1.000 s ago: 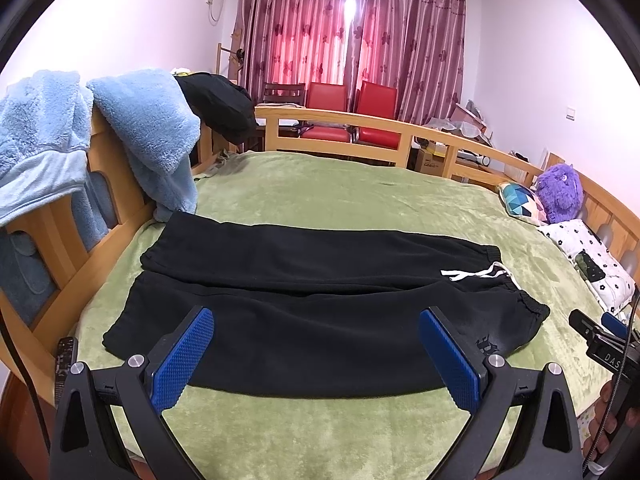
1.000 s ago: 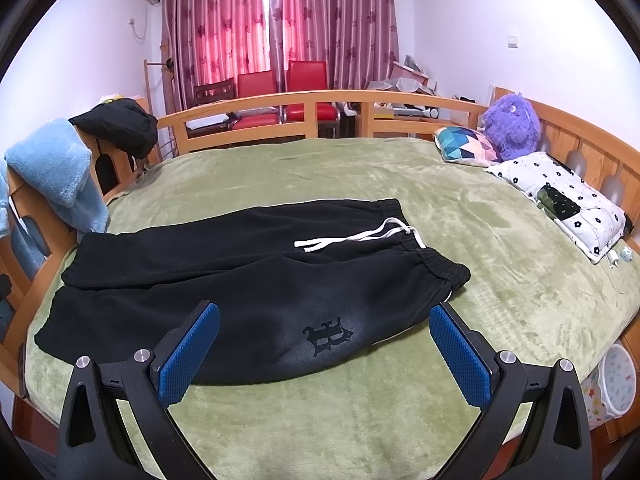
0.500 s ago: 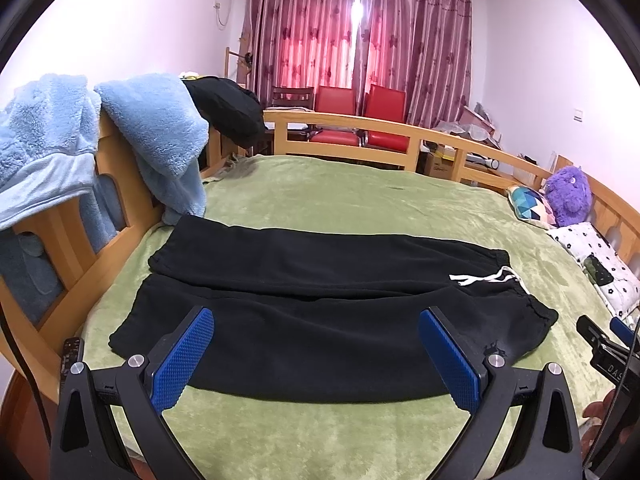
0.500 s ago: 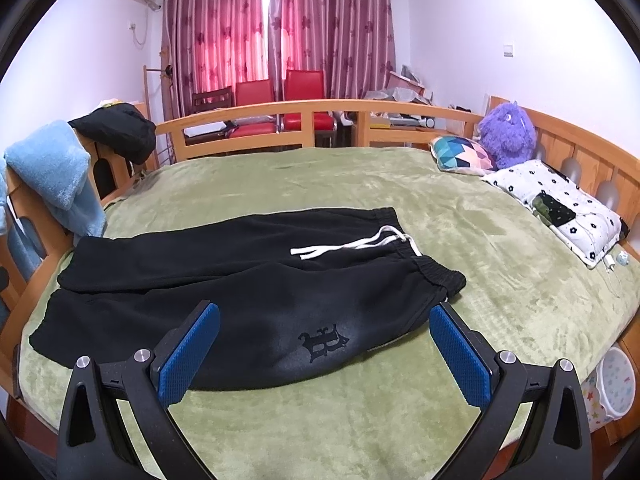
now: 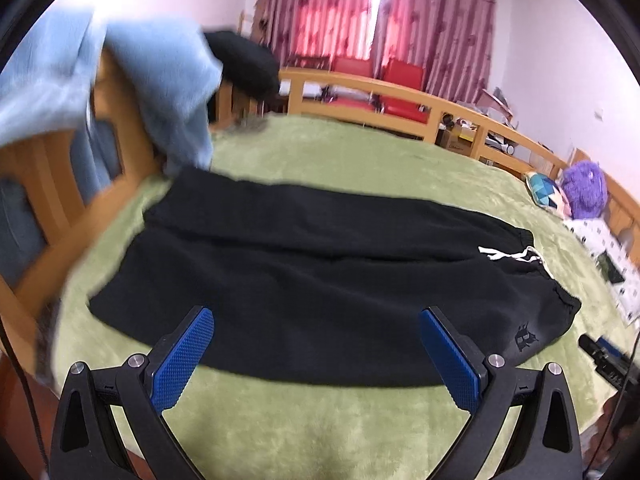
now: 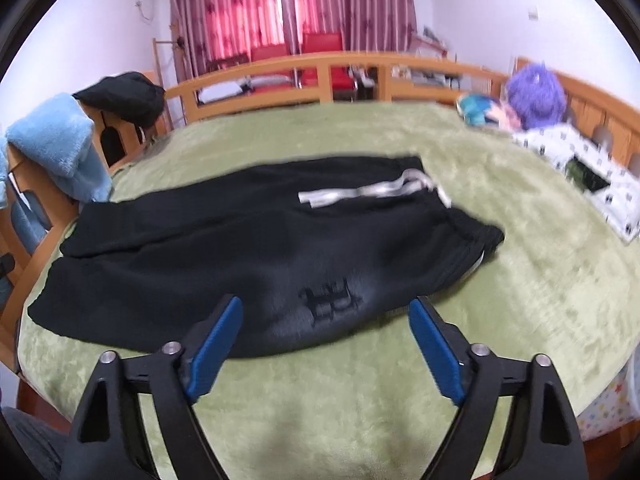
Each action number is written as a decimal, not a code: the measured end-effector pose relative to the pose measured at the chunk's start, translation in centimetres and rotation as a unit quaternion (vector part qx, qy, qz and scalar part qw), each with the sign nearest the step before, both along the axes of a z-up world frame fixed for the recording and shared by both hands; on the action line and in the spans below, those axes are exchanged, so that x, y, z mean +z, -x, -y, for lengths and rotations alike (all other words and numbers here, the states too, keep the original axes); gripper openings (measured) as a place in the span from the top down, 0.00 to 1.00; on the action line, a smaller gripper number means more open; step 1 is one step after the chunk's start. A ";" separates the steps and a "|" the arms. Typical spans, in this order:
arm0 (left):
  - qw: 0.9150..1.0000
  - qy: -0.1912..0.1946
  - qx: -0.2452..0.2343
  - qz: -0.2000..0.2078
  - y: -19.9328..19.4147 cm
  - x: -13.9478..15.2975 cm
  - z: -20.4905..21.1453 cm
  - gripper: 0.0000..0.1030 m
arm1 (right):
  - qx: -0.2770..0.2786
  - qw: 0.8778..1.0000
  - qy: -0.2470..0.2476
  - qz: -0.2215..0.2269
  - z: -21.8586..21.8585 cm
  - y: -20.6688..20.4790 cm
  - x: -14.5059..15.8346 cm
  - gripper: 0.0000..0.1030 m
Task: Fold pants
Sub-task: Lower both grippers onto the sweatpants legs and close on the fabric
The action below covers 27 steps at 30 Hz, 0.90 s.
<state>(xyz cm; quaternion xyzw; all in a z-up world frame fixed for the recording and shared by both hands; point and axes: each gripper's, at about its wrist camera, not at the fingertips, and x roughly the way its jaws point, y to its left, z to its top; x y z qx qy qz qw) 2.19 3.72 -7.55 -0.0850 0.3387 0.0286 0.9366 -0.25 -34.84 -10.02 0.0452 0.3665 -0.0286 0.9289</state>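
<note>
1. The left hand-held gripper (image 5: 316, 334) hovers with jaws spread wide, empty.
2. The right hand-held gripper (image 6: 325, 328) is likewise spread (nothing held).
3. The pants (image 5: 304, 276) lie flat on the bed (image 5: 360, 160), waistband rightward.

Black pants (image 5: 320, 276) with white drawstring (image 6: 360, 194), green blanket (image 5: 360, 152), blue-padded tools.

My left gripper (image 5: 316, 334) hangs with blue fingers (image 5: 182, 362) spread wide toward 12 o'clock, gripping nothing. My right gripper (image 6: 325, 328) likewise stands parted, somewhat narrower, fingers (image 6: 436, 350) empty.
</note>
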 end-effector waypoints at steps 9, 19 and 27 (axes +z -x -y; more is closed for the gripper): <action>0.996 0.038 0.043 -0.067 -1.1 -8.8 -5.0 0.09 | -0.033 0.997 -0.036 -0.055 3.6 -2.3 -7.2 0.42; 0.987 0.088 0.084 -0.105 -3.2 -13.7 -8.9 0.25 | -0.087 0.985 -0.121 -0.084 6.4 -8.0 -11.3 0.42; 0.974 0.155 0.134 -0.097 -4.5 -16.3 -11.7 0.25 | -0.111 0.983 -0.113 -0.092 6.1 -11.2 -13.3 0.28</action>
